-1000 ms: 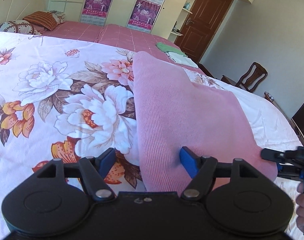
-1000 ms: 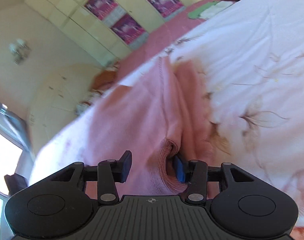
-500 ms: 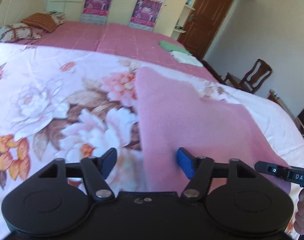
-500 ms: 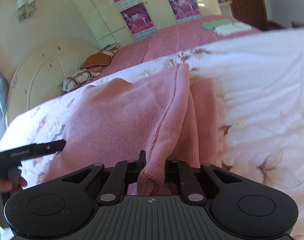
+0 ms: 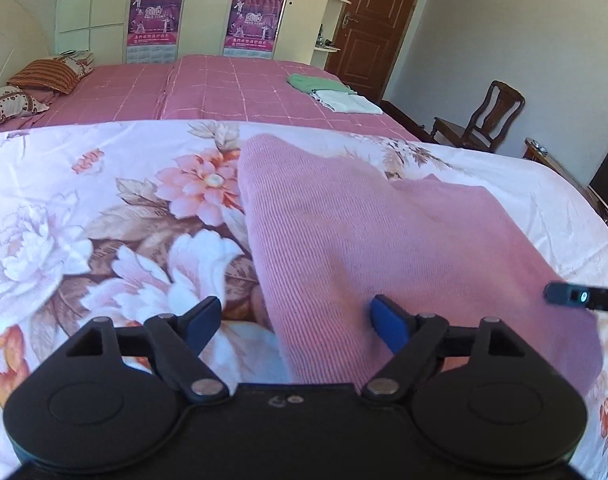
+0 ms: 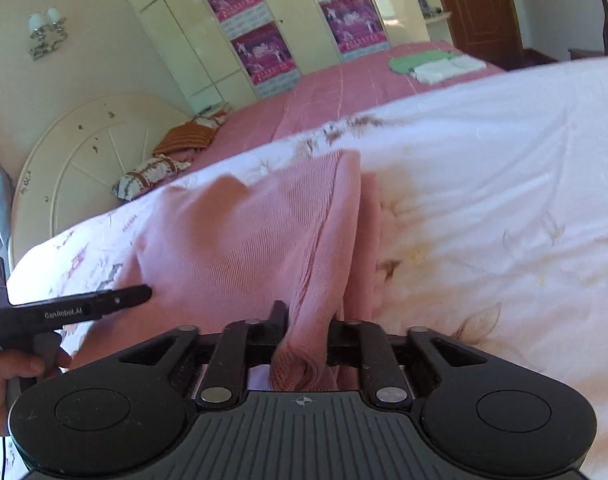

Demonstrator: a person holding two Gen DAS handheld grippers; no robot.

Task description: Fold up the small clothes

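The pink knit top (image 5: 384,248) lies on the floral bedspread (image 5: 104,220) of the bed, one edge bunched up and lifted. My right tongs (image 6: 304,332) have that bunched edge pinched between them, though they're easing open a bit. My left tongs (image 5: 292,320) are spread wide and opening, straddling the near edge without pressing on it.

We see the bed (image 5: 84,208) under a floral quilt; pink knit garment (image 5: 384,240) lies on it ahead of the left gripper (image 5: 294,320); green and white folded clothes (image 5: 332,94) sit far beyond.
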